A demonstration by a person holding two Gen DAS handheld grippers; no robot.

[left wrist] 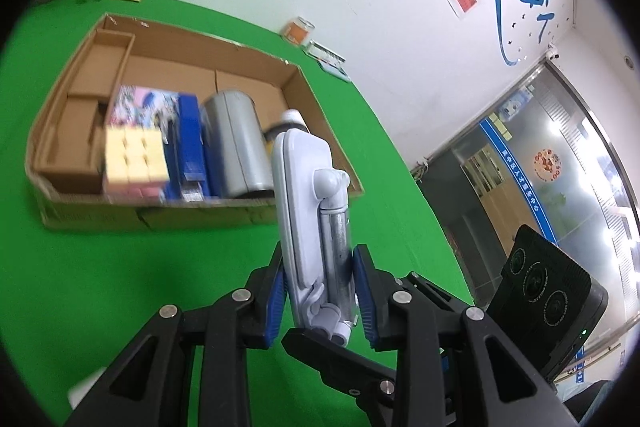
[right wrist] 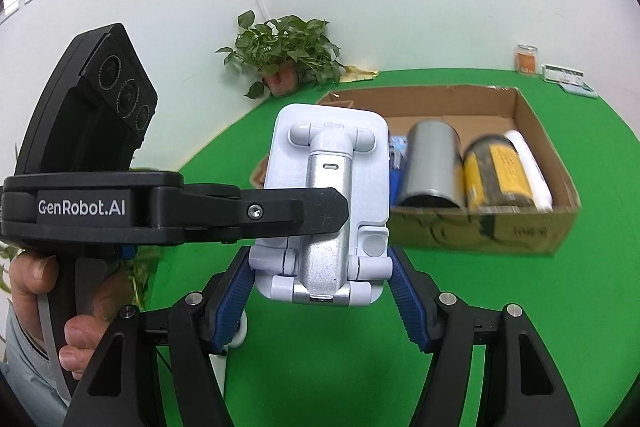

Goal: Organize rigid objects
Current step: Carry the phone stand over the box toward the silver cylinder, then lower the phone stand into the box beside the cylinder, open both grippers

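Gripping a folded phone stand (left wrist: pixel 308 223) between both sets of fingers, we hold it above the green table (left wrist: pixel 100 287): the left gripper (left wrist: pixel 320 287) pinches its thin edges, the right gripper (right wrist: pixel 320 291) clamps its wider base. We judge we are carrying it; next comes lowering it into the cardboard box (right wrist: pixel 536 131) beside the silver can (right wrist: pixel 432 163).

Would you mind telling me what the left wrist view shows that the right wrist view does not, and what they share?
Only the left wrist view shows the pastel puzzle cube and the illustrated box in the cardboard box, plus a glass door.

Only the right wrist view shows the person's hand on the left gripper's handle and the yellow-labelled can.

Both show the white folding stand held by the left gripper and the right gripper, the grey cylinder and the green table.
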